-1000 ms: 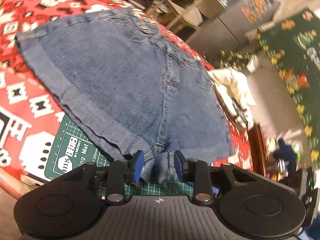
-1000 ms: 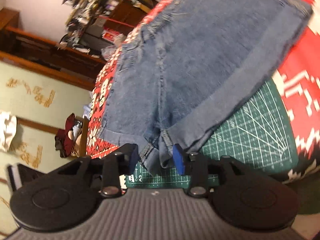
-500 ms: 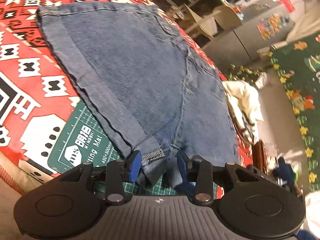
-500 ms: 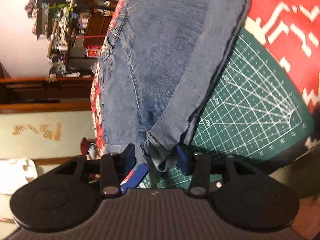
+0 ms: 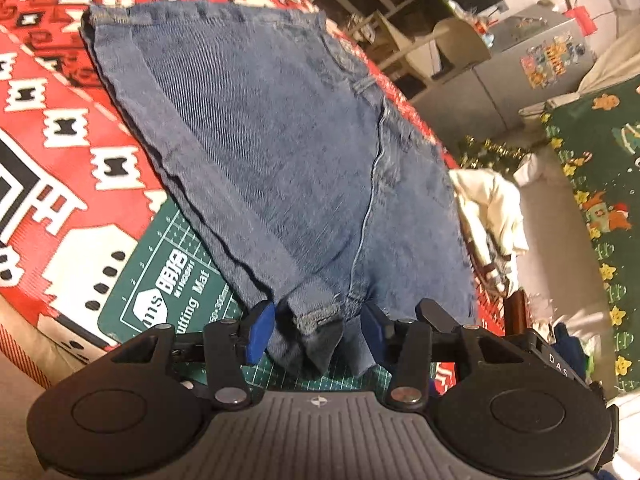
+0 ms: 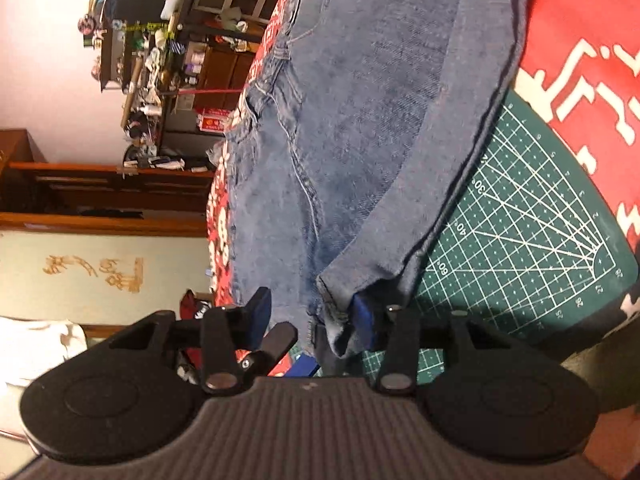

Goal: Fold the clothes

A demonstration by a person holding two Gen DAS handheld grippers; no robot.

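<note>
Blue denim shorts point(image 5: 280, 160) lie spread over a red patterned tablecloth point(image 5: 60, 120) and a green cutting mat point(image 5: 168, 292). Their near crotch and hem end bunches between the fingers of my left gripper point(image 5: 316, 332), which is open, with a dark gap beside the left finger. In the right wrist view the same shorts point(image 6: 360, 140) run away from my right gripper point(image 6: 310, 320). It is open too: the cuffed hem rests against its right finger, and its left finger stands apart from the cloth. The mat point(image 6: 520, 240) shows to the right.
The table edge drops off just below both grippers. A cream garment point(image 5: 492, 208) hangs over a chair beyond the table's right side, above a green patterned rug point(image 5: 600, 180). Cluttered shelves point(image 6: 152, 60) and a wooden cabinet point(image 6: 100, 188) stand past the far end.
Both grippers' fingers have spread wider around the shorts' near end. The cameras have swung, and the denim sits looser between the fingers than a second ago.
</note>
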